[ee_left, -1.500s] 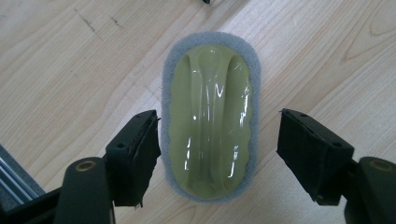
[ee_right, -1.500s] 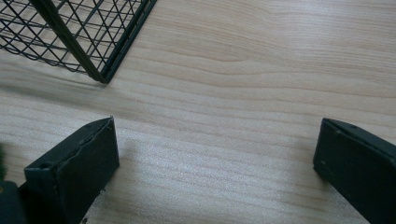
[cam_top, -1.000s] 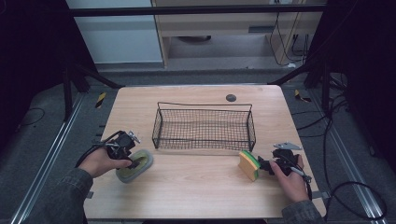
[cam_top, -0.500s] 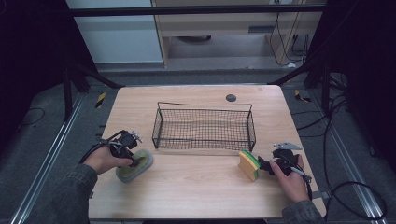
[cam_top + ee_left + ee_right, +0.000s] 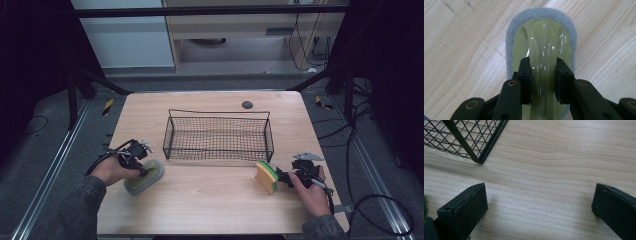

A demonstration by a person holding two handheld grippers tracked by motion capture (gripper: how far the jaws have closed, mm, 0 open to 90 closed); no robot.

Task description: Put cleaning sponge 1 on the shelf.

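Observation:
A grey scrubber pad with a pale green plastic handle (image 5: 541, 32) lies on the wooden table at front left (image 5: 147, 177). My left gripper (image 5: 543, 75) (image 5: 141, 169) comes down on it. Its jaws have just been closing and now press on both sides of the raised handle ridge. A yellow sponge with a green top (image 5: 266, 176) stands on edge at front right. My right gripper (image 5: 286, 177) sits just to its right. In the right gripper view that gripper (image 5: 539, 207) stands wide open over bare wood.
A black wire basket (image 5: 220, 111) stands at the middle of the table, and its corner shows at the upper left (image 5: 461, 137). A small dark round disc (image 5: 247, 104) lies behind it. The table's front edge runs close below both hands.
The left gripper's jaws have closed onto the scrubber's handle. Both hands, the sponge and the basket have kept their places.

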